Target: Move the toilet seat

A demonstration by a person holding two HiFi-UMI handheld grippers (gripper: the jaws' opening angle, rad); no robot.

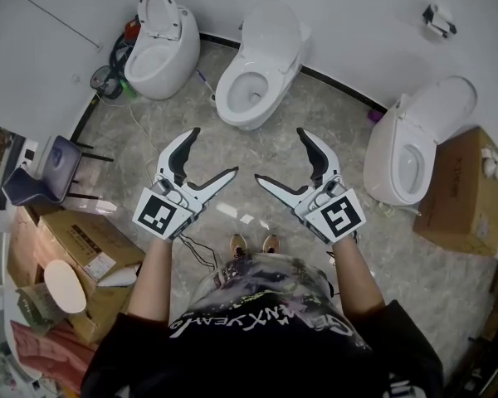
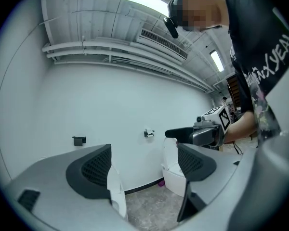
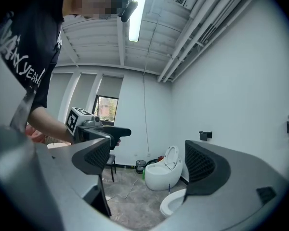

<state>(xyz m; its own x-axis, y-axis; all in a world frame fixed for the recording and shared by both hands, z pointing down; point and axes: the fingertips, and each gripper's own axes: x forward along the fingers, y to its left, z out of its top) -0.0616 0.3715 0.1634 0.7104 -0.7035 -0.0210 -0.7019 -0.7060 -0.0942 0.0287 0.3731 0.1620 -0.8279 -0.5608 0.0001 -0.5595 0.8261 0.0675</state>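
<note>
While I stand square to the wall with both tools raised in front of my chest, the left gripper (image 1: 215, 151) and the right gripper (image 1: 280, 154) are turned inward so their tips face each other. Each is spread wide, and each holds nothing. Its own view shows only far wall and distant porcelain between the pads. My reading is that this is a ready pose: hands level and clear of everything, jaws apart so either could slip over a thin rim once I step in. No contact with any fixture yet. Three toilets line the wall. The middle toilet (image 1: 257, 65) sits at 12 o'clock from the gap between my grippers, its lid tipped back against the wall and its seat ring (image 1: 230, 98) lying down around the bowl. I judge this seat to be the one to move, since I face it dead on, though the task names no particular unit. It is well apart from both grippers, with open floor (image 1: 315, 114) between. The left-hand toilet (image 1: 159, 52) lies at 11 o'clock with its seat already raised, and it shows between the jaws in the right gripper view. The right-hand toilet (image 1: 407, 152) lies at 3 o'clock, beside a cardboard box (image 1: 461, 193). Next move calls for closing the distance first.
</note>
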